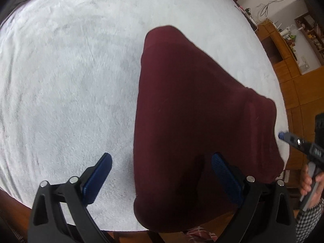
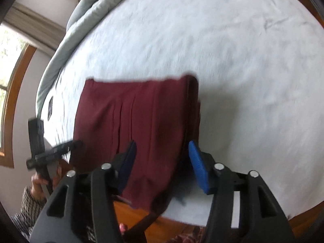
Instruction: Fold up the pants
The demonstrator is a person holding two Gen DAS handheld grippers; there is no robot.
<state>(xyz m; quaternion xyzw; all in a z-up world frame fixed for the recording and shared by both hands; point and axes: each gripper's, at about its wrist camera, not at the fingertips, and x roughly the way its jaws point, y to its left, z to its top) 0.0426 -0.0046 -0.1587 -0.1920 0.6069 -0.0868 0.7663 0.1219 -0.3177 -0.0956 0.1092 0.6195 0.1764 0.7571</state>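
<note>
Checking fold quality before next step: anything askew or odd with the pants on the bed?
Yes: the folded maroon pants overhang the near edge of the white bed, one corner drooping past it. Layers at the right side look misaligned. No damage visible.

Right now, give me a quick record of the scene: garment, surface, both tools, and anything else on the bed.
garment: maroon pants, folded, lying flat near the bed's edge
surface: white fleece blanket on the bed
left tool: open, above the pants' near end, nothing gripped
right tool: open, pants between its fingers but not pinched
other: grey duvet bunched at the far side
</note>
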